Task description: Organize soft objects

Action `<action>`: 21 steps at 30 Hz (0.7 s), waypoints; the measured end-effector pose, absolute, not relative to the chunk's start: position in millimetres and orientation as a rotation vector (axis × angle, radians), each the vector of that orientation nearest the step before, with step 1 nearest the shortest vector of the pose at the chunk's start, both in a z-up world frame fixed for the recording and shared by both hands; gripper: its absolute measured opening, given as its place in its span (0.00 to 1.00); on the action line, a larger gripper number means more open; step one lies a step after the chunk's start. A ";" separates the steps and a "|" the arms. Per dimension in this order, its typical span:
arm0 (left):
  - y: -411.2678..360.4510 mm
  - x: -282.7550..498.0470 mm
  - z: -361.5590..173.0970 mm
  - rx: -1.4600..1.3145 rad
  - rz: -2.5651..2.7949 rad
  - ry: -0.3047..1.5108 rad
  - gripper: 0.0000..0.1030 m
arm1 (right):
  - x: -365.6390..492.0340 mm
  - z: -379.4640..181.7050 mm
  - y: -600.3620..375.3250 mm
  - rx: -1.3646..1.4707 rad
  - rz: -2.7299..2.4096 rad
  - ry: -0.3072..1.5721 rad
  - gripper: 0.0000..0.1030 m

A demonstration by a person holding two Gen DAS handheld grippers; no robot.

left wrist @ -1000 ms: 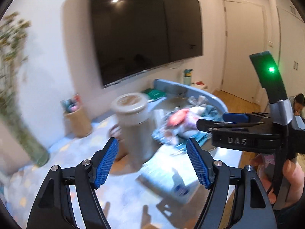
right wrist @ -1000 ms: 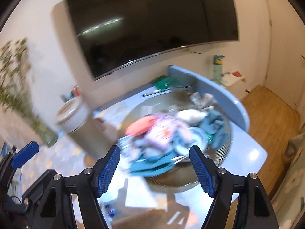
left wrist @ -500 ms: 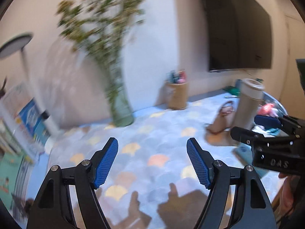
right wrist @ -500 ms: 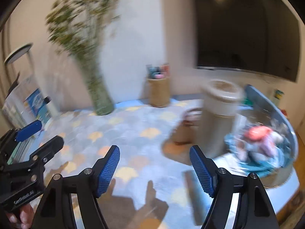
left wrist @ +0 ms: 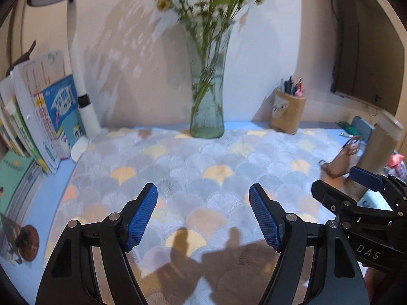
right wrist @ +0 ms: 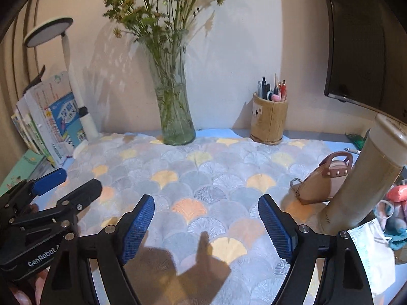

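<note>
A cloth with a fan-shell pattern in grey, yellow and orange [left wrist: 203,167] [right wrist: 203,178] lies spread flat over the blue table. My left gripper [left wrist: 203,216] hovers above its near part, open, nothing between the blue pads. My right gripper [right wrist: 206,226] hangs beside it over the same cloth, its jaws opening and empty. Each gripper shows in the other's view: the right gripper [left wrist: 361,211], the left gripper [right wrist: 45,203]. A heap of soft items in pink, grey and teal [right wrist: 394,208] lies at the far right edge.
At the back stand a glass vase of flowers [right wrist: 175,117], a woven pen holder [right wrist: 269,122] and a white desk lamp [left wrist: 84,106]. Books [left wrist: 38,117] lean at the left. A small tan handbag [right wrist: 323,180] and a tall beige canister [right wrist: 366,188] stand at the right. A dark screen [right wrist: 368,38] hangs on the wall.
Both views swung left, from the bowl of soft items and the screen to the patterned cloth, vase and lamp. Both grippers came lower over the cloth. The right jaws stand slightly wider.
</note>
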State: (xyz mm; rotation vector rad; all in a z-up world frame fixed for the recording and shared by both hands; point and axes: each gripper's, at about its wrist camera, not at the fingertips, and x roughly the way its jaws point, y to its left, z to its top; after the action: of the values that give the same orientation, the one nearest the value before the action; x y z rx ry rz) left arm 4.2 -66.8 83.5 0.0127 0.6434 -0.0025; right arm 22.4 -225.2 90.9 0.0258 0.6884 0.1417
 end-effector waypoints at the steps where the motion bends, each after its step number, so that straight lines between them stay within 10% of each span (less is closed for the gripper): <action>1: -66.7 6.8 78.2 0.018 0.006 0.650 0.71 | 26.6 82.6 -224.5 0.020 0.126 0.701 0.81; 21: -61.0 41.8 -0.3 -0.028 0.069 0.817 0.71 | 49.6 14.3 -223.5 -0.014 0.018 0.773 0.88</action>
State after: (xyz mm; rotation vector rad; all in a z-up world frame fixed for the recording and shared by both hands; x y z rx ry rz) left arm 41.8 -61.0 -0.3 -0.0279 0.8173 0.0685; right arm 49.6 -223.5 14.3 -0.0145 0.7725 0.0175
